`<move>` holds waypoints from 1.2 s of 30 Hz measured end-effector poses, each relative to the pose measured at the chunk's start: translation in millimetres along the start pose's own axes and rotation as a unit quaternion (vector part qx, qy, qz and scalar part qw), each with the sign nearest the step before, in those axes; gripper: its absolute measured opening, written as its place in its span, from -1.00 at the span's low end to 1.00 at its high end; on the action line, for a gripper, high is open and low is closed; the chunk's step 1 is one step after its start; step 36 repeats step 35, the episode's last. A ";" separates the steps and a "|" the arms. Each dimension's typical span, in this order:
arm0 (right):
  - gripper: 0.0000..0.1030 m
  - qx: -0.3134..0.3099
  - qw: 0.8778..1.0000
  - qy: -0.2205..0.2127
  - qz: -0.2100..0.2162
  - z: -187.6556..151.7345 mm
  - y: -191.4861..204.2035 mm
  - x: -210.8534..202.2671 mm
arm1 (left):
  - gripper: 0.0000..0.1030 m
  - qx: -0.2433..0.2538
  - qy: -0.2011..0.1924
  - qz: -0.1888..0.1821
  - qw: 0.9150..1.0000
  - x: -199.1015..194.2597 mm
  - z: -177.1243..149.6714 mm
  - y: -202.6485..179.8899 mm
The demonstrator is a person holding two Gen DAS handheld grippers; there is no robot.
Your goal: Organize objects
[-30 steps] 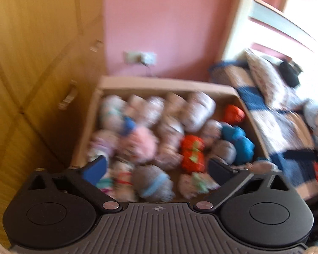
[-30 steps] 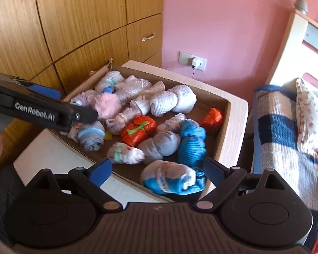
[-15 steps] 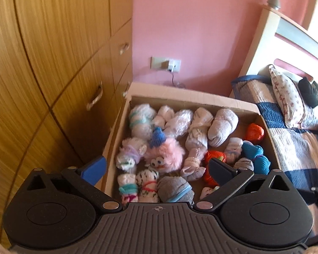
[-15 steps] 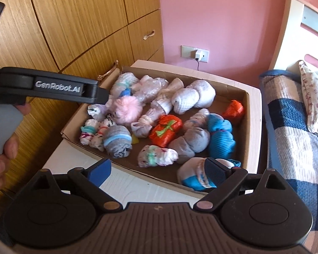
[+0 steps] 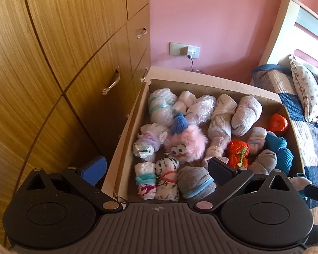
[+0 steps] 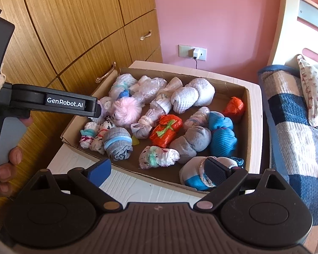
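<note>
A shallow cardboard box [image 5: 125, 148] [image 6: 251, 127] on a white bedside cabinet holds several rolled socks and wrapped bundles. Among them are a pink fluffy toy with a blue hat [image 5: 187, 141] [image 6: 126, 110], a grey roll with a blue band [image 5: 196, 182] [image 6: 117, 141], an orange bundle with a green tie [image 5: 237, 154] [image 6: 165, 131] and a blue roll [image 6: 222, 135]. My left gripper [image 5: 156, 168] hovers open over the box's near left corner, nothing between its fingers. My right gripper [image 6: 159, 170] is open above the box's near edge, beside a white and blue roll [image 6: 193, 174].
Wooden wardrobe doors and drawers [image 5: 63, 53] stand close on the left. A bed with a checked blanket [image 6: 296, 127] and a pillow lies on the right. A wall socket with a plug [image 6: 193, 53] sits behind the box. A hand [image 6: 8, 165] grips the left tool.
The left gripper has swung left and steadied, so the box's left side and the wardrobe now fill its view. The right gripper has drawn back a little from the box.
</note>
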State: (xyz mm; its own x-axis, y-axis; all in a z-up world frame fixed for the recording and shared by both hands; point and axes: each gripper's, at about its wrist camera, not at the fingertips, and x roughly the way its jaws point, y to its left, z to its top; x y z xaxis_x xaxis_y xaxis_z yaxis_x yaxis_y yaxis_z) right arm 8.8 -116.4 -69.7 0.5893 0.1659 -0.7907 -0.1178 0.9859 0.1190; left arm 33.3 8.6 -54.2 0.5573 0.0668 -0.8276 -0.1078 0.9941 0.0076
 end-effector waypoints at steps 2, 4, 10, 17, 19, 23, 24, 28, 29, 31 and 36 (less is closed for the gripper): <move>0.81 0.002 1.000 -0.001 0.000 0.4 0.3 0.6 | 0.99 -0.004 0.002 -0.005 1.000 -0.7 1.2 0.4; 0.81 0.006 1.000 -0.001 0.000 0.3 -0.2 0.8 | 0.99 -0.002 0.001 -0.007 1.000 -0.2 3.1 -1.2; 0.81 0.022 1.000 -0.005 -0.006 0.3 -3.0 1.7 | 0.99 -0.005 0.008 -0.008 1.000 0.7 4.1 -0.9; 0.82 0.036 0.999 -0.006 -0.009 -2.8 -5.4 2.4 | 0.99 0.009 0.009 -0.006 1.000 -1.3 3.0 -6.1; 0.82 0.041 0.999 -0.006 -0.010 -3.1 -5.2 2.3 | 0.99 0.012 0.008 -0.004 1.000 -2.2 2.9 -7.4; 0.82 0.044 0.999 -0.009 -0.007 -3.5 -3.8 1.8 | 0.99 0.018 0.003 -0.001 1.000 -4.8 5.0 -9.5; 0.82 0.044 0.999 -0.008 -0.006 -3.8 -3.4 2.1 | 0.99 0.019 0.002 0.001 1.000 -5.6 5.8 -9.8; 0.82 0.044 0.999 -0.007 -0.004 -5.0 -1.7 2.7 | 0.99 0.020 -0.002 0.004 1.000 -8.3 7.2 -9.7; 0.82 0.045 0.999 -0.007 -0.003 -5.5 -1.5 2.9 | 0.99 0.022 -0.005 0.005 1.000 -9.1 7.4 -9.9; 0.82 0.046 0.999 -0.007 -0.003 -6.5 -0.8 2.8 | 0.99 0.029 -0.006 0.005 1.000 -10.2 7.4 -11.3; 0.82 0.046 0.999 -0.006 -0.001 -7.7 1.3 3.0 | 0.99 0.029 -0.009 0.008 1.000 -12.1 8.9 -12.8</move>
